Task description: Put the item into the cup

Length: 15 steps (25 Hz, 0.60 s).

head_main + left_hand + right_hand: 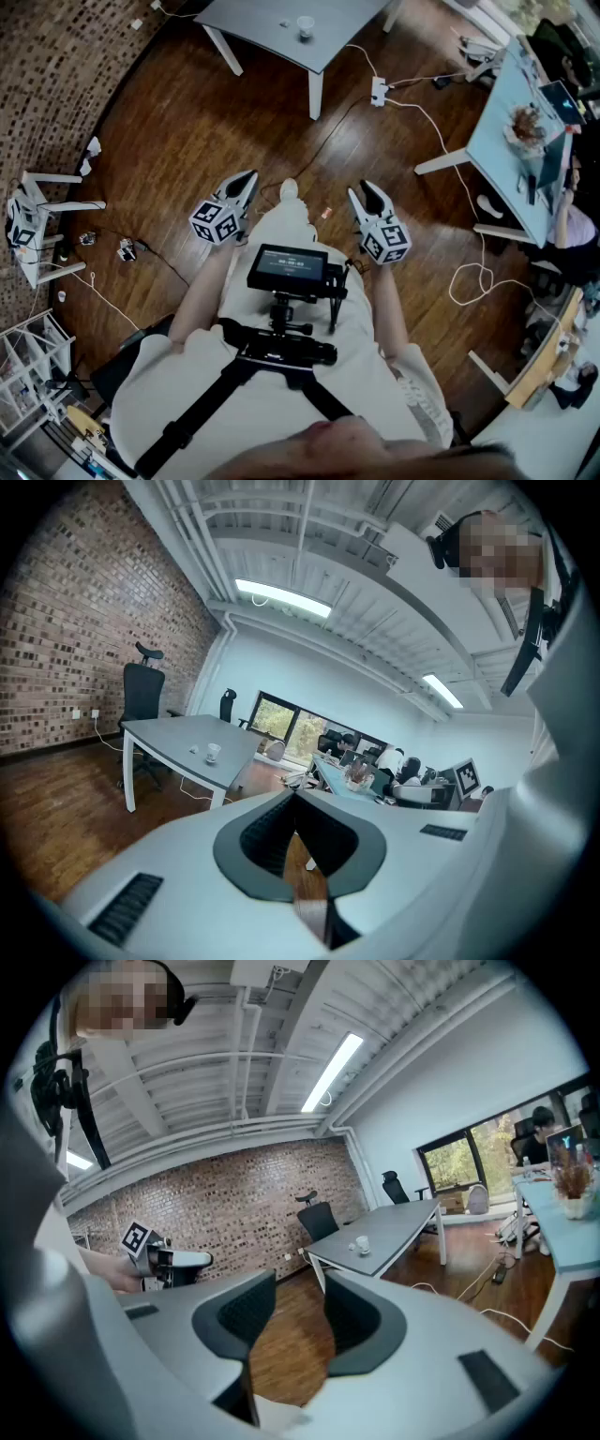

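Standing well back from the grey table [272, 37] in the head view, the person held the left gripper [242, 187] and the right gripper [367, 199] out in front of the waist over the wooden floor [187, 131]. The white cup [305, 25] stood upright on the far tabletop, and the item [284, 23], a small pale speck, lay just beside it, apart from it. Both were well away from either claw.

In the left gripper view the jaws were pressed together at their tips with nothing between them. The table, cup and item showed far off to the left.

In the right gripper view the jaws were spread, and only bare floor showed through the gap. The cup and item again sat far ahead on the table.

The item was too small to identify. It looked light and easy to nudge, so a gentle pinch across its middle would probably suit. The cup seemed light too and might tip if knocked
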### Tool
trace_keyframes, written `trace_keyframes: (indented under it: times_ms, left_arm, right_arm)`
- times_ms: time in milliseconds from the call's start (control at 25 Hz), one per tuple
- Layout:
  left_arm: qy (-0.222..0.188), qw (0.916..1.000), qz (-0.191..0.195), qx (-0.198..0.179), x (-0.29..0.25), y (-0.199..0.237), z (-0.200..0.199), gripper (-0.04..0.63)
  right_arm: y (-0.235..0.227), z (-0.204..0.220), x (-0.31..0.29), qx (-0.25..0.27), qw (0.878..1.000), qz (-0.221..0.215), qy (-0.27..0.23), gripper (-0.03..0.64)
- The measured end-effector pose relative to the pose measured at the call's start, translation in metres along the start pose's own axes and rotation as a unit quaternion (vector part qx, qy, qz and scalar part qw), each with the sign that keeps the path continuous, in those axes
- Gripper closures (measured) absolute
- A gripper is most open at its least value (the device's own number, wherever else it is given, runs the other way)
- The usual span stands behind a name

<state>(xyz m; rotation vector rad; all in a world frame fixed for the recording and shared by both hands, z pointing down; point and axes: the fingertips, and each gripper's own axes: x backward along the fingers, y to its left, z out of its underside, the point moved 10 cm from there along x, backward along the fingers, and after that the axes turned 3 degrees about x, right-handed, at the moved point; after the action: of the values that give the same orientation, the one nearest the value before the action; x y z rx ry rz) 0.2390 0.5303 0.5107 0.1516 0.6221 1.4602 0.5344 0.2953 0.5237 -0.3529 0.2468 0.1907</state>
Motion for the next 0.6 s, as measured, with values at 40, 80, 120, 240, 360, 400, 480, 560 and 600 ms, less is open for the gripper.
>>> trace_keyframes:
  times_ms: [40,80,120,240,360,400,480,560,600]
  left_arm:
    - [0.001,1.0000,-0.001,-0.003,0.000,0.000,-0.001,0.588]
    - [0.002,1.0000,-0.002,-0.005,0.001,0.001,-0.002,0.588]
    - [0.002,1.0000,-0.004,-0.006,0.000,0.002,-0.003,0.588]
    - [0.000,0.9999,-0.009,-0.006,-0.004,0.008,-0.008,0.588]
    - [0.001,1.0000,-0.007,-0.002,-0.020,0.026,-0.021,0.588]
    - [0.002,1.0000,-0.005,0.000,-0.029,0.035,-0.027,0.588]
    - [0.005,1.0000,-0.001,0.003,-0.046,0.053,-0.040,0.588]
    - [0.008,1.0000,0.002,0.002,-0.059,0.070,-0.053,0.588]
    - [0.009,1.0000,0.004,-0.001,-0.065,0.078,-0.059,0.588]
  right_arm:
    - [0.000,-0.001,0.000,-0.001,1.000,0.000,-0.002,0.443]
    - [0.000,-0.002,-0.001,-0.002,1.000,0.000,-0.003,0.443]
    - [0.000,-0.003,-0.002,-0.003,1.000,0.000,-0.004,0.443]
    - [-0.004,-0.006,-0.007,-0.005,1.000,-0.001,-0.006,0.443]
    - [-0.015,-0.012,-0.030,-0.008,1.000,-0.003,0.001,0.443]
    - [-0.022,-0.015,-0.043,-0.009,1.000,-0.004,0.005,0.443]
    - [-0.033,-0.025,-0.069,-0.008,1.000,-0.002,0.009,0.443]
    - [-0.040,-0.035,-0.091,-0.005,1.000,0.000,0.011,0.443]
    - [-0.042,-0.040,-0.101,-0.003,1.000,0.001,0.012,0.443]
